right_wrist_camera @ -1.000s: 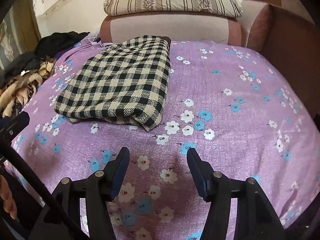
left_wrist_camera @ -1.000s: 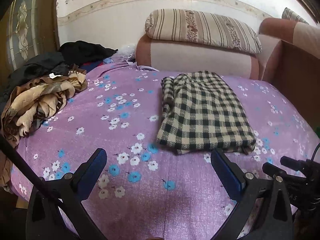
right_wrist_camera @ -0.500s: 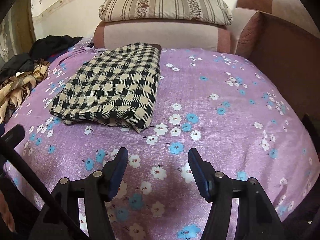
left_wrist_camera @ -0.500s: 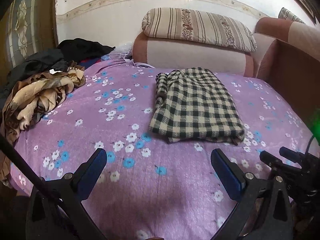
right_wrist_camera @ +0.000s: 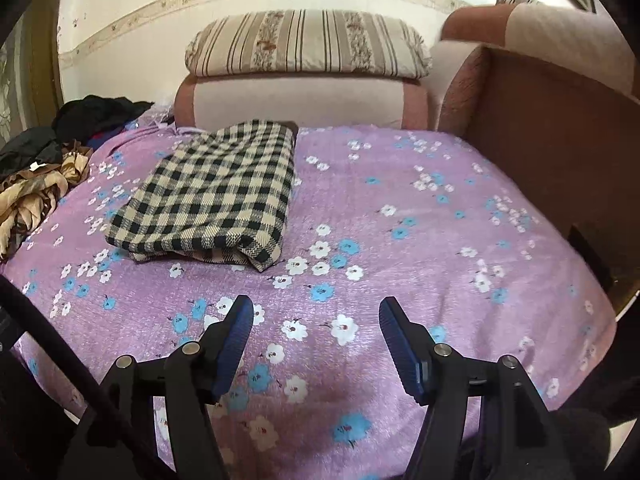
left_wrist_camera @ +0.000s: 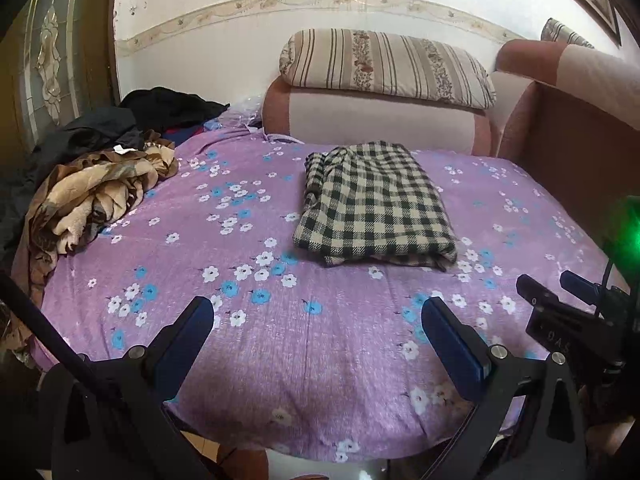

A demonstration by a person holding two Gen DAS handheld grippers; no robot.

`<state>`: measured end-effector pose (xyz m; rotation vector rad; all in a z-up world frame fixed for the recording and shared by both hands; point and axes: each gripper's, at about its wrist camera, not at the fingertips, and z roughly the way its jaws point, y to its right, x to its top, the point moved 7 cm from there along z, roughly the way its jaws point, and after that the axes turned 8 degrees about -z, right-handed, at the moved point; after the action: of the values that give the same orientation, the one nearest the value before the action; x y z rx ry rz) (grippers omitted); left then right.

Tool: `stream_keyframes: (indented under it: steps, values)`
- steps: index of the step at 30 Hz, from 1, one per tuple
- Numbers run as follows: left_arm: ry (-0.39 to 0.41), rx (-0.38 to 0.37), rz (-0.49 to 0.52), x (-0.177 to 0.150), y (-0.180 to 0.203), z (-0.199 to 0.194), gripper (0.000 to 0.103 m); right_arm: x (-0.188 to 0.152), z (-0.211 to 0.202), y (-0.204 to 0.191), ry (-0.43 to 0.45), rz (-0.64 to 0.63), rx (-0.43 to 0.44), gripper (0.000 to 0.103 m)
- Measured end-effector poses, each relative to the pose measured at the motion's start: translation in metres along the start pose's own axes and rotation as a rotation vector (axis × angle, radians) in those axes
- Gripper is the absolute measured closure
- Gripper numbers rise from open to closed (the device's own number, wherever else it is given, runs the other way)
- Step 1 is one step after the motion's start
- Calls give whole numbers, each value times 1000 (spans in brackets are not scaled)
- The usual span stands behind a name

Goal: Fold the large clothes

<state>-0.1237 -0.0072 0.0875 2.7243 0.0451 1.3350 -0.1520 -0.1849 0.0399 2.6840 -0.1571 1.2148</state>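
A black-and-cream checked garment (left_wrist_camera: pixel 372 204) (right_wrist_camera: pixel 212 196) lies folded into a flat rectangle on the purple flowered bedspread (left_wrist_camera: pixel 240 344) (right_wrist_camera: pixel 400 240). My left gripper (left_wrist_camera: pixel 318 312) is open over the near part of the bed, well short of the garment, with nothing between its blue pads. My right gripper (right_wrist_camera: pixel 316 312) is also open and its jaws are opening wider; only bedspread shows between them. The right gripper's tool (left_wrist_camera: pixel 560 312) shows at the right edge of the left wrist view.
A crumpled brown-and-tan cloth (left_wrist_camera: pixel 92 196) (right_wrist_camera: pixel 32 196) and dark clothes (left_wrist_camera: pixel 160 108) are heaped at the bed's far left. A striped pillow (left_wrist_camera: pixel 384 64) rests on the padded headboard (left_wrist_camera: pixel 376 128). A brown sofa arm (right_wrist_camera: pixel 552 132) borders the right side.
Both grippers have drawn back and risen from the folded garment, which now looks farther off. The right gripper's jaws stand wider apart than before.
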Motion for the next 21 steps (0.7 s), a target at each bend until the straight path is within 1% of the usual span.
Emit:
stream_keyframes:
  steps: [3, 7, 11, 12, 14, 17, 19, 21]
  values:
    - [37, -5, 5, 6, 0, -20, 0, 0, -21, -4, 35, -20, -12, 30]
    - [116, -12, 20, 17, 3, -60, 0, 2, -51, -12, 91, -60, -20, 28]
    - [157, -40, 7, 28, 6, -92, 0, 12, -81, -14, 126, -54, 17, 28]
    - [165, -40, 6, 31, 6, -97, 0, 15, -89, -13, 140, -47, 25, 26]
    - [175, -27, 20, 38, 9, -103, 0, 26, -105, -10, 176, -39, 32, 23]
    - [168, -11, 30, 47, 11, -100, 0, 39, -117, -7, 209, -34, 30, 22]
    - [156, -14, 30, 50, 12, -95, 0, 47, -119, -6, 216, -35, 26, 21]
    - [127, -4, 38, 53, 14, -83, 0, 53, -115, -5, 212, -37, 25, 21]
